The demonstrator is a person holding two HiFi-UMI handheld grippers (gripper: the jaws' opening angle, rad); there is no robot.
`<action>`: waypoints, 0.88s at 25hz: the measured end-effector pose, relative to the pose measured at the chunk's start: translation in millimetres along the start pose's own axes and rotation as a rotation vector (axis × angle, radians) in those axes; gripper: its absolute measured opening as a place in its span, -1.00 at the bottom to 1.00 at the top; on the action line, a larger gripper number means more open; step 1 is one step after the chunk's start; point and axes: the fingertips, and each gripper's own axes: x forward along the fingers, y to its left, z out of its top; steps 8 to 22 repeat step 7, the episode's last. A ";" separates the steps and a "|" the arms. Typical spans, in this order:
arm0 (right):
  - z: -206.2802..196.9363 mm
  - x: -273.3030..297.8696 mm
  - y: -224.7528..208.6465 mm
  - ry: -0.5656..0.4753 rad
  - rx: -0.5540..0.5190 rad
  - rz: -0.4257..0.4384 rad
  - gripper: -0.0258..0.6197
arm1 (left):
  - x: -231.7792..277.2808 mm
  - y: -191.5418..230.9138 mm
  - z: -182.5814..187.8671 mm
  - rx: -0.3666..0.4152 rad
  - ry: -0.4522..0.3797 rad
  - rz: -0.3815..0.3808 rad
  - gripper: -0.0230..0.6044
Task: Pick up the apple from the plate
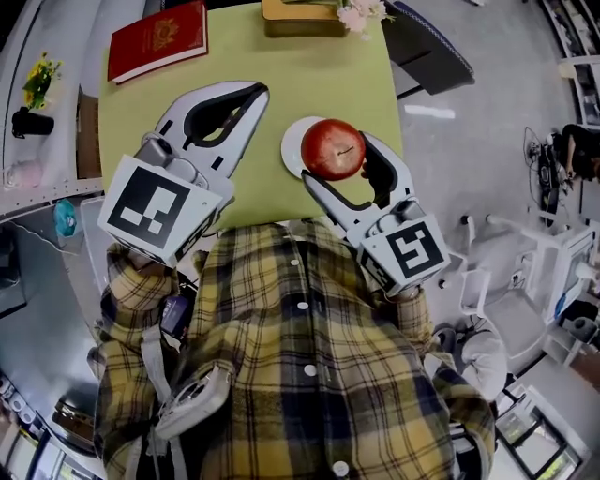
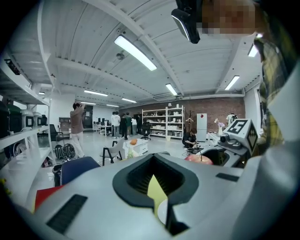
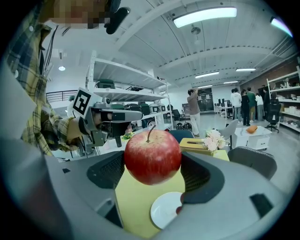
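Now right gripper (image 1: 337, 164) jaws clamp apple (image 3: 152, 157), apparently clear of plate (image 1: 291, 148). Left gripper (image 1: 255, 94) jaws closed, empty. Lift steadily.

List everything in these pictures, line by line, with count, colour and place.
apple: one, red, between the right tool's jaws, lifted above the plate
plate: one, white, on the table
table: one, yellow-green top, in front of the person
book: one, red, table's far left corner
box: one, yellow-brown, table's far edge
flowers: one bunch, pale pink, by the box
chair: one, dark grey, beyond the table's far right corner
people: several, standing far back in the room
shirt: one, yellow and dark plaid, on the person
left tool: one, grey, jaws together, empty, over the table
right tool: one, grey, clamped on the apple
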 end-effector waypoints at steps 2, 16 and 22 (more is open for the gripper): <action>-0.5 1.6 0.1 0.002 0.001 0.000 0.24 | -0.7 3.2 -0.5 0.002 0.010 0.008 -0.91; -0.1 8.0 2.1 0.002 0.012 -0.005 0.24 | -2.4 8.3 -3.9 0.009 0.020 0.001 -0.91; -0.1 8.0 2.1 0.002 0.012 -0.005 0.24 | -2.4 8.3 -3.9 0.009 0.020 0.001 -0.91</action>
